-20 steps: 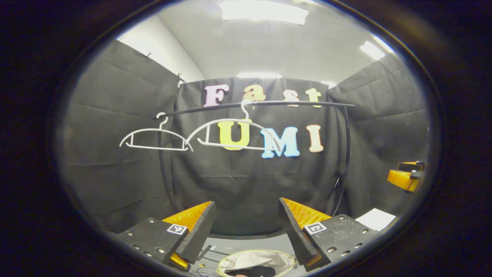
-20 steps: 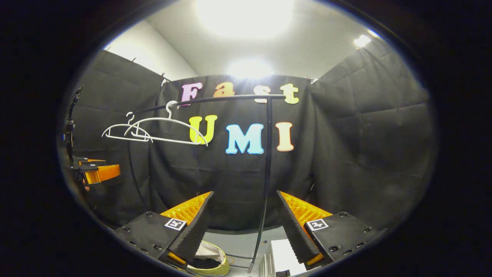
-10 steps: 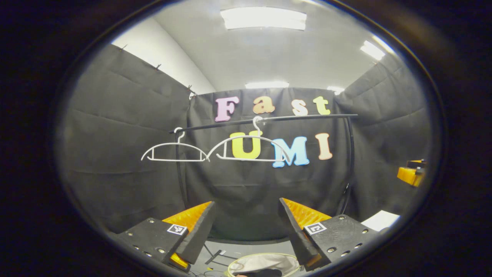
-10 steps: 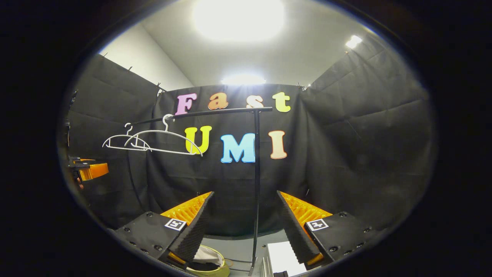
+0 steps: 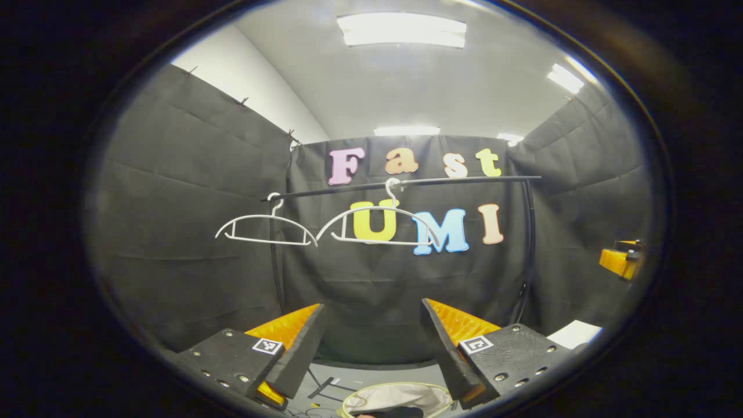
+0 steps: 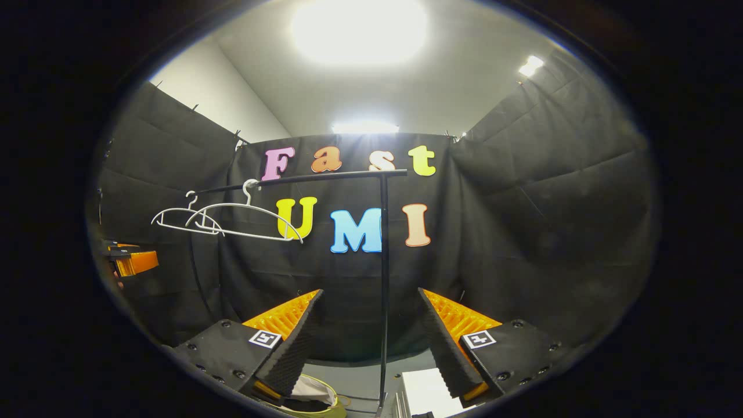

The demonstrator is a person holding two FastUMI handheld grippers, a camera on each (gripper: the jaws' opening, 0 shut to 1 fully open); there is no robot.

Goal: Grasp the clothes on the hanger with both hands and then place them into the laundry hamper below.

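Two bare white hangers (image 5: 266, 227) (image 5: 380, 223) hang on the black rail (image 5: 406, 183); no cloth is on them. The same pair of hangers (image 6: 226, 217) shows at the left in the right gripper view. The laundry hamper (image 5: 397, 399), with a yellow rim and pale lining, sits low on the floor with dark cloth inside. My left gripper (image 5: 371, 316) stands open above the hamper with nothing between its fingers. My right gripper (image 6: 371, 302) is also open and holds nothing; the hamper (image 6: 316, 397) lies below its left finger.
The rail's upright post (image 6: 383, 278) stands straight ahead between the right gripper's fingers. A white sheet (image 6: 426, 392) lies on the floor by the post's foot. The other gripper (image 5: 621, 260) shows at the far right of the left gripper view.
Both views have tipped slightly upward and drifted, so the rail and hangers sit lower in the image. Both grippers stay open and hold nothing.
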